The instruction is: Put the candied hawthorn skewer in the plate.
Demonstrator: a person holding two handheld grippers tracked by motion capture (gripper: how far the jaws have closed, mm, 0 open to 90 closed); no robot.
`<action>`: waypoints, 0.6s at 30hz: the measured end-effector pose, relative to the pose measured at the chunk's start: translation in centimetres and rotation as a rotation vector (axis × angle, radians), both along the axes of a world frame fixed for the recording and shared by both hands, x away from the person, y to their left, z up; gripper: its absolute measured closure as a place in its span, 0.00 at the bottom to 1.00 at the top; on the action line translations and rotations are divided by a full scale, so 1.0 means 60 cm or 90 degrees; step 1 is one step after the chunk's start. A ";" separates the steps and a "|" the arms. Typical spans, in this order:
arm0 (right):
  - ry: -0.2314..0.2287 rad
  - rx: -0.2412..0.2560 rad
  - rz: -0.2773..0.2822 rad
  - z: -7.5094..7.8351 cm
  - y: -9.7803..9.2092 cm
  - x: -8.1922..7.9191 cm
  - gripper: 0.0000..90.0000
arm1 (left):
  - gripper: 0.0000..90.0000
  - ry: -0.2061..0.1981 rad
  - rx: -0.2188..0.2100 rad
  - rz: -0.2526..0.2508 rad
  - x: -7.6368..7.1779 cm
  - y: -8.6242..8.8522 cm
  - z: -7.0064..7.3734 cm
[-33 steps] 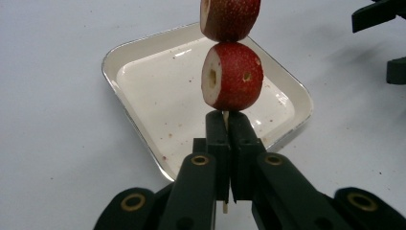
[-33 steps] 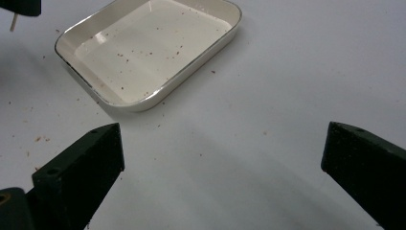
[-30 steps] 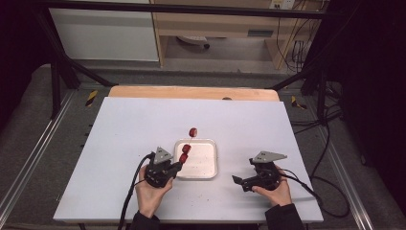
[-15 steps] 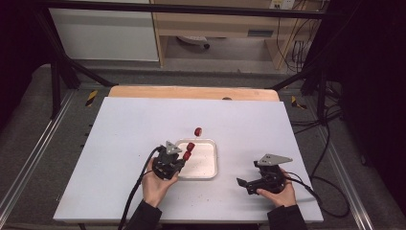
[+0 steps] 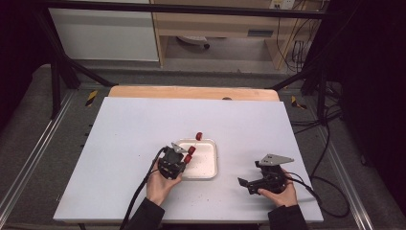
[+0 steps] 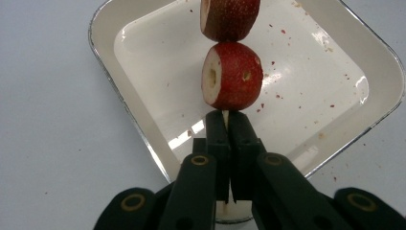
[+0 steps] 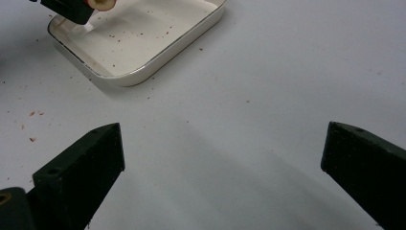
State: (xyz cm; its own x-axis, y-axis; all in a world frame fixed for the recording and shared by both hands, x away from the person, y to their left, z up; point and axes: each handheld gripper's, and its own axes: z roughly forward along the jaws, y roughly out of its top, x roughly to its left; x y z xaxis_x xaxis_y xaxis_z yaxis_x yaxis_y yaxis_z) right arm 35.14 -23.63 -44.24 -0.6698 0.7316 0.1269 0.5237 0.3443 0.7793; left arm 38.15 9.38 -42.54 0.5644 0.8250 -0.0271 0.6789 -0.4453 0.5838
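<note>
**Left fingers clamp a skewer of red fruit slices over the white tray**

The left gripper [image 6: 225, 143] has its fingers [image 6: 216, 139] pressed together on a thin pale skewer [image 6: 225, 116]. Two red fruit slices [image 6: 232, 75] with pale cut faces sit threaded on it just beyond the fingertips. In the left gripper view the skewer's long axis runs straight on from the fingers, pointing away over the tray. In the high view it slants from the left gripper [image 5: 179, 158] up and to the right, toward the far side of the worktop.

The slices hang above the left part of a shallow white tray [image 6: 143, 67] with rounded corners, its floor dotted with red crumbs. A third red slice [image 5: 199, 136] lies on the worktop just beyond the tray's far edge.

The right gripper [image 7: 220, 158] has its fingers [image 7: 84, 158] spread wide and holds nothing. It rests low over bare worktop, well to the right of the tray [image 5: 208, 165].

The worktop [image 5: 129, 124] is a pale, matt white sheet with scattered red specks, laid over a wooden board [image 5: 191, 92] that shows at its far edge. Around it stand dark frame rails, grey floor, trailing cables and a light cabinet behind. No writing can be read.
</note>
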 end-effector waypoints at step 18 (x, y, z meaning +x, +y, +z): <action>0.003 -0.002 -0.006 -0.001 -0.001 0.001 0.02 | 0.97 0.014 0.035 -0.018 0.007 -0.008 -0.007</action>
